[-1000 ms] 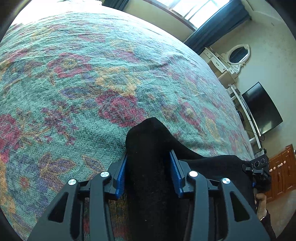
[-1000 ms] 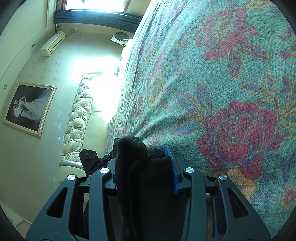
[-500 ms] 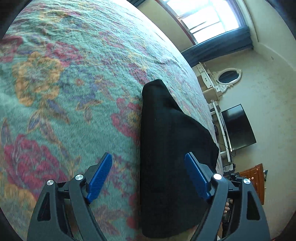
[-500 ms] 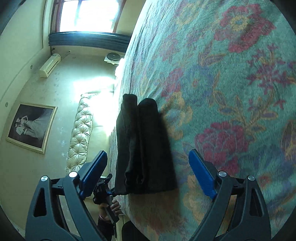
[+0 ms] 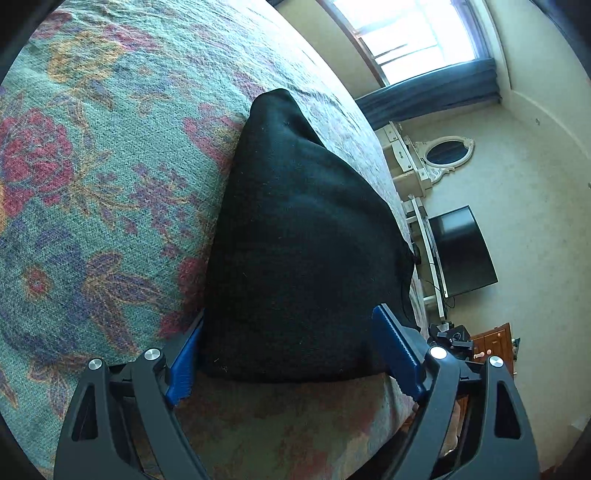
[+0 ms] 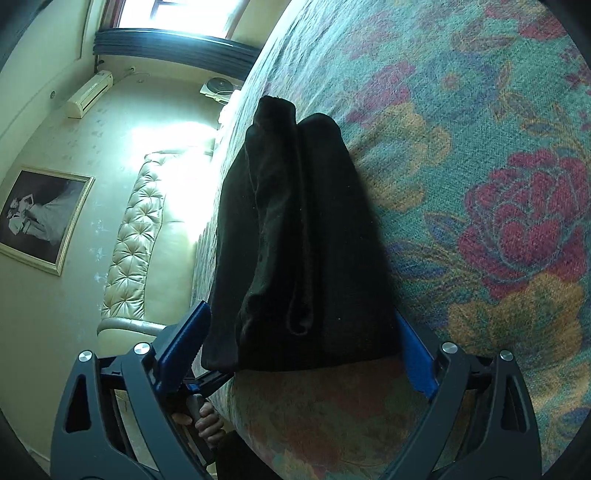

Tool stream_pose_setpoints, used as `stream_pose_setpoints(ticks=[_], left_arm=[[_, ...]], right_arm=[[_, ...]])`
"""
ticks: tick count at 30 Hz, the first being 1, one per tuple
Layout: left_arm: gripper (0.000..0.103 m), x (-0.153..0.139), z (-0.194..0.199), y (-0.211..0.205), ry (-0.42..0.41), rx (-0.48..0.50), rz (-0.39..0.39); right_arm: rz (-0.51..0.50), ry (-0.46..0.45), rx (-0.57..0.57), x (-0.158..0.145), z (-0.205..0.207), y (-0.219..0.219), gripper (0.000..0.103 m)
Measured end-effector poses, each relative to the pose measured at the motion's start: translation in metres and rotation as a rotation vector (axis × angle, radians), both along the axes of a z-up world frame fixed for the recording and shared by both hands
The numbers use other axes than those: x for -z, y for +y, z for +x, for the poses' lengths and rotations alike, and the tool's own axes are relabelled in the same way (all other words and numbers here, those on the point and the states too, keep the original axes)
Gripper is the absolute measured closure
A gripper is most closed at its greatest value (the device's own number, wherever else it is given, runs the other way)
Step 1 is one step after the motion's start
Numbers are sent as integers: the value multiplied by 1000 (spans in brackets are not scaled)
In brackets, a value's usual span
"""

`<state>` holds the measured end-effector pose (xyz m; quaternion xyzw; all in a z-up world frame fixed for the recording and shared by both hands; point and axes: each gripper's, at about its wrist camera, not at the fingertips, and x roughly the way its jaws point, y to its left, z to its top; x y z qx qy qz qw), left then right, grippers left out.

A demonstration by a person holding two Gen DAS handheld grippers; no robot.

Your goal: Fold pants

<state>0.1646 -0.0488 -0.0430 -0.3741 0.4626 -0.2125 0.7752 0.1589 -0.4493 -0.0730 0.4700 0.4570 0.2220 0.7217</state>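
The black pants [image 5: 295, 240] lie folded into a compact bundle on the floral bedspread [image 5: 92, 166]. In the right wrist view the pants [image 6: 303, 240] show stacked folded layers. My left gripper [image 5: 291, 362] is open, its blue pads [image 5: 183, 369] on either side of the near end of the bundle, not gripping it. My right gripper [image 6: 299, 354] is open too, its blue pads [image 6: 181, 339] straddling the bundle's other near end. The other gripper and the hand holding it [image 6: 201, 410] show low in the right wrist view.
The bed edge [image 5: 295, 424] runs just below the bundle. Beyond the bed are a TV [image 5: 461, 251], a white dresser with oval mirror [image 5: 443, 155], a wooden cabinet [image 5: 495, 339], a window [image 5: 417, 33], a tufted headboard [image 6: 136, 236] and a framed picture [image 6: 40, 218].
Both grippers let go of the black pants and opened wide. The folded bundle now rests on the bedspread, and both grippers have drawn in close around its ends.
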Motion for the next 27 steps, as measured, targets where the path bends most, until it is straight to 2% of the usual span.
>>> stream_pose_setpoints(ticks=[2,3,4,5,7,13,16,27], left_arm=[[20,1,-1,2,-4,-42,-18],[27,1,-2,2,-3,-52,-4],[38,1,-4,2,4,-60,27],[42,3,-4,3,10,-69,44],[50,7,-6,9,10,-79,31],[63,4,-14,13,-1,-91,49],[66,-1,-19,13,-11,-87,68],[66,-15,-29,7,-16,-54,147]], right_arm=[[-25,41,21,4,-2,0,46],[6,57,26,10,-3,-3,51],[33,60,28,14,-4,-5,56],[40,58,24,17,-5,-9,59],[37,50,19,17,-7,-10,61],[93,41,31,14,-11,-18,68],[104,30,27,10,-13,-21,69],[114,36,20,6,-31,-27,69]])
